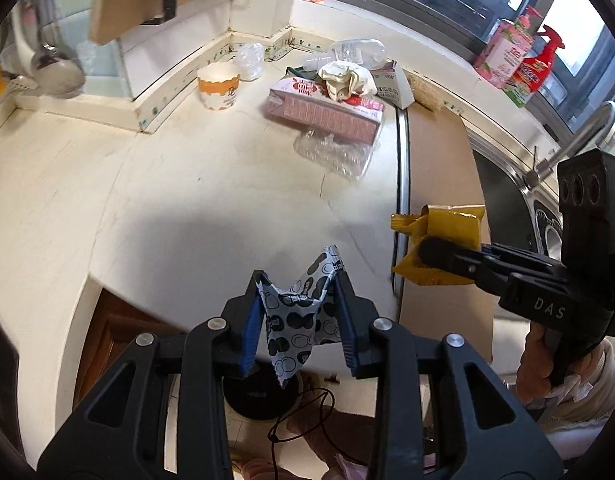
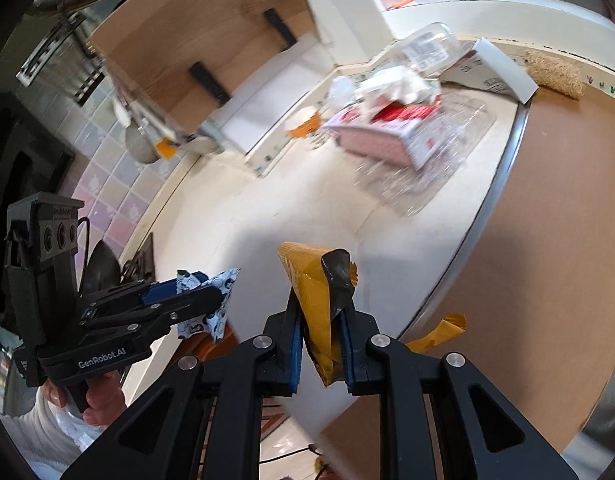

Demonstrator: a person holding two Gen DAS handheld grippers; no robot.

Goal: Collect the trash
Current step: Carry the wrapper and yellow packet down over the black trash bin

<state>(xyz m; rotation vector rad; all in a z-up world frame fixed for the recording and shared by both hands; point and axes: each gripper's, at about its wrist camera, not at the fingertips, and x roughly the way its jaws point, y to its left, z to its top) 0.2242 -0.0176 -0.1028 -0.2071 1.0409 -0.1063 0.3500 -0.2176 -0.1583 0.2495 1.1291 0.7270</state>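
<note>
Left gripper clamps spotted wrapper; right gripper clamps yellow wrapper. Remaining trash pile lies ahead, far across counter, slightly nearer right gripper.

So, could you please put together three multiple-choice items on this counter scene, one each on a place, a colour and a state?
1. Where does the crumpled white cloth lie?
A. on the pink carton
B. inside the paper cup
C. in the sink

2. What colour is the wrapper in the right gripper?
A. green
B. yellow
C. red

3. What state is the left gripper in?
A. open and empty
B. shut on a spoon
C. shut on the black-and-white patterned wrapper

Answers: 1 A, the cloth rests atop the pink carton. 2 B, yellow foil shows between its fingers. 3 C, both fingers pinch the wrapper.
</note>
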